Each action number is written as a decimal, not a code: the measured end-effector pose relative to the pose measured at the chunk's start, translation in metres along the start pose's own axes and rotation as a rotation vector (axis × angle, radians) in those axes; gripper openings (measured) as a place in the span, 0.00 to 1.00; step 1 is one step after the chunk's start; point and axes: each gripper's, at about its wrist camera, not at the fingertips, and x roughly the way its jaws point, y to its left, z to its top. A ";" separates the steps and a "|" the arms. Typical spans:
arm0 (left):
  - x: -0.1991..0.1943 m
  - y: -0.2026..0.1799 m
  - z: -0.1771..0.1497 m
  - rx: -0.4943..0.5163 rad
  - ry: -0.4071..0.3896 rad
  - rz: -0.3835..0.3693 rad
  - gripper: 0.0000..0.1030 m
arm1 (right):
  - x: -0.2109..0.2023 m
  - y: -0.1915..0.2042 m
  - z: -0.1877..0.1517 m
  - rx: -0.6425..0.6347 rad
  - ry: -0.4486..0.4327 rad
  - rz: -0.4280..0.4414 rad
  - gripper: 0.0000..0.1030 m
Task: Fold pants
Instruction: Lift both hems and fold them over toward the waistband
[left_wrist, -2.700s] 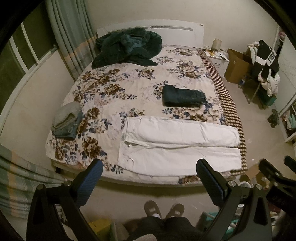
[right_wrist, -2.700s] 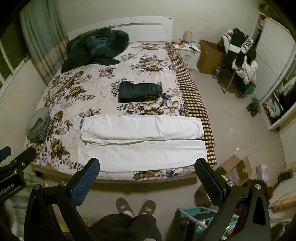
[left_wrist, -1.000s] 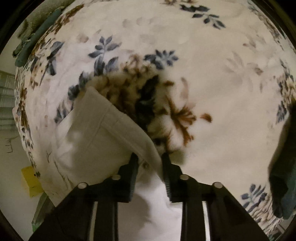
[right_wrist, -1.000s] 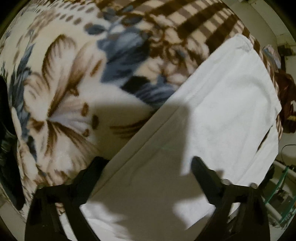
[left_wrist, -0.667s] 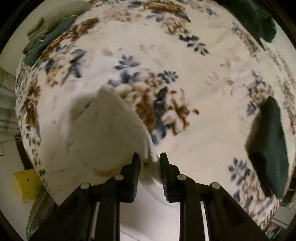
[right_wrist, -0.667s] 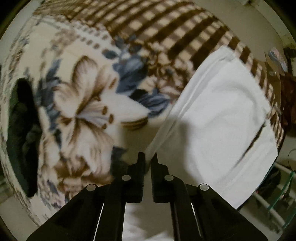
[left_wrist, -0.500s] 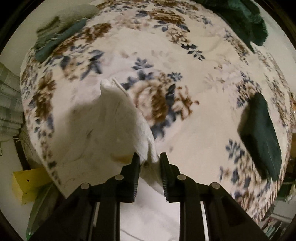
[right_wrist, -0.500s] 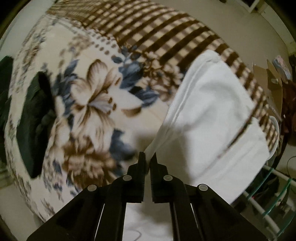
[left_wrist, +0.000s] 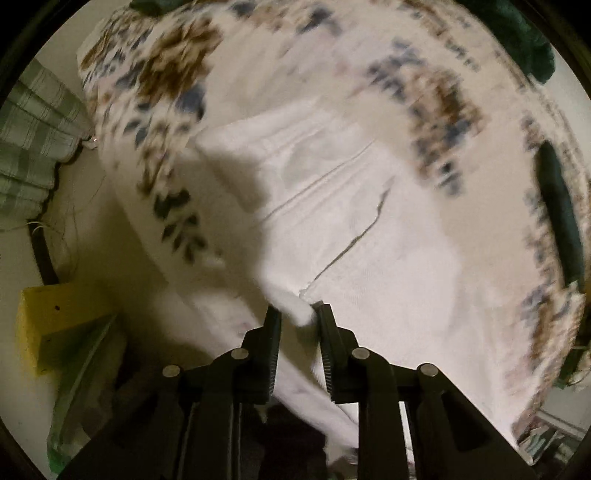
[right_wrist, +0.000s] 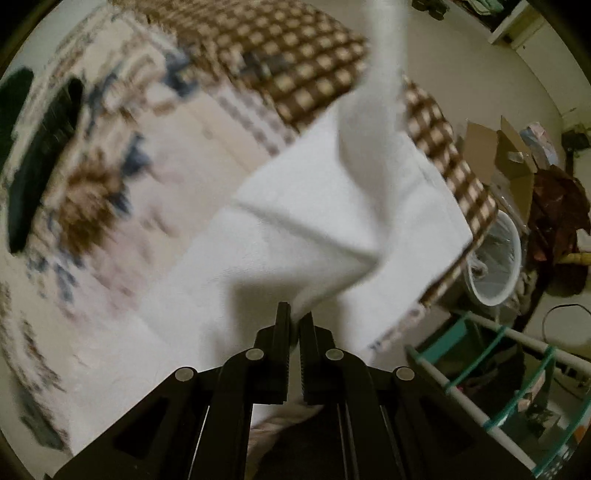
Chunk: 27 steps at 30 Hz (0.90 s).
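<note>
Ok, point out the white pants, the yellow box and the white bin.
white pants (left_wrist: 369, 236), left wrist view, on the flat cloth by a seam.
yellow box (left_wrist: 55, 317), left wrist view, on its top face.
white bin (right_wrist: 496, 262), right wrist view, on its side wall.

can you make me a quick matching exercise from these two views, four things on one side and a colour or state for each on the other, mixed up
Things:
1. white pants
2. left hand-held gripper
3. bedspread
4. box

Colour or state:
A. yellow, on the floor beside the bed
B. floral, brown and blue
C. shut on a bunched edge of cloth
D. pinched at two places and partly lifted off the bed

Pairs: 1-D, 2-C, 3-B, 4-A
</note>
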 end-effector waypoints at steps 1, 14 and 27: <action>0.017 0.010 -0.003 -0.002 0.010 0.009 0.10 | 0.011 -0.004 -0.005 -0.010 0.007 -0.016 0.04; 0.021 0.025 -0.034 0.065 -0.060 -0.008 0.14 | 0.073 -0.071 -0.034 0.030 0.120 0.118 0.51; -0.006 -0.142 -0.127 0.483 -0.110 -0.085 0.77 | 0.025 -0.218 0.003 0.297 -0.075 0.245 0.62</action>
